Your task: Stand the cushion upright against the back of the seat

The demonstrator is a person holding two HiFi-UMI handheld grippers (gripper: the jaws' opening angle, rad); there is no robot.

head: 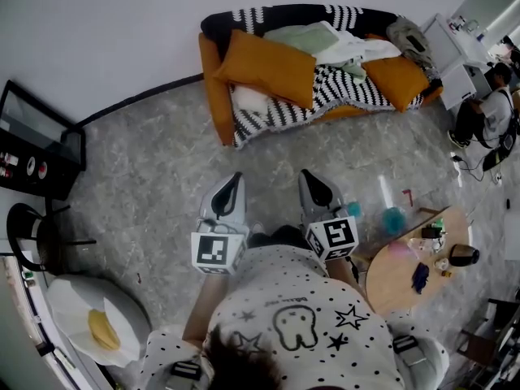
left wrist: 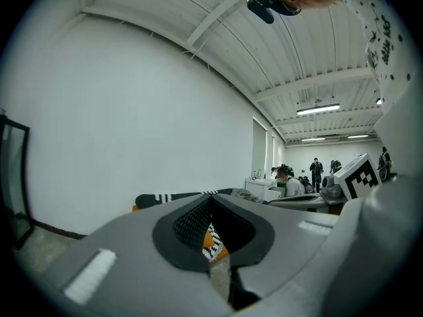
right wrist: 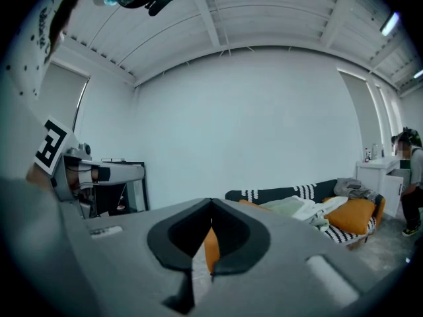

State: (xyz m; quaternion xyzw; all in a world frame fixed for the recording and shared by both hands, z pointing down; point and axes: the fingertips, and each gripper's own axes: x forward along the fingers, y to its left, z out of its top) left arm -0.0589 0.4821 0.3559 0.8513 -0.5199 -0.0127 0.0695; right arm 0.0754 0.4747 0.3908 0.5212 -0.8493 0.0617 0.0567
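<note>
A large orange cushion (head: 268, 67) lies tilted on the seat of the black-and-white striped sofa (head: 341, 88) against the far wall. A second orange cushion (head: 396, 80) rests at the sofa's right end, also seen in the right gripper view (right wrist: 353, 213). My left gripper (head: 236, 177) and right gripper (head: 306, 175) are side by side over the grey floor, well short of the sofa and pointing at it. Both are shut with nothing in them. In the gripper views the left gripper (left wrist: 211, 197) and the right gripper (right wrist: 211, 202) each have their jaw tips meeting.
A pale green pillow (head: 305, 37), white cloth (head: 357, 51) and a grey bundle (head: 410, 35) lie on the sofa. A round wooden table (head: 398, 287) with small items stands at right, a black cabinet (head: 32, 149) at left, a white egg-shaped beanbag (head: 89, 315) lower left. People sit at desks (head: 487, 112) far right.
</note>
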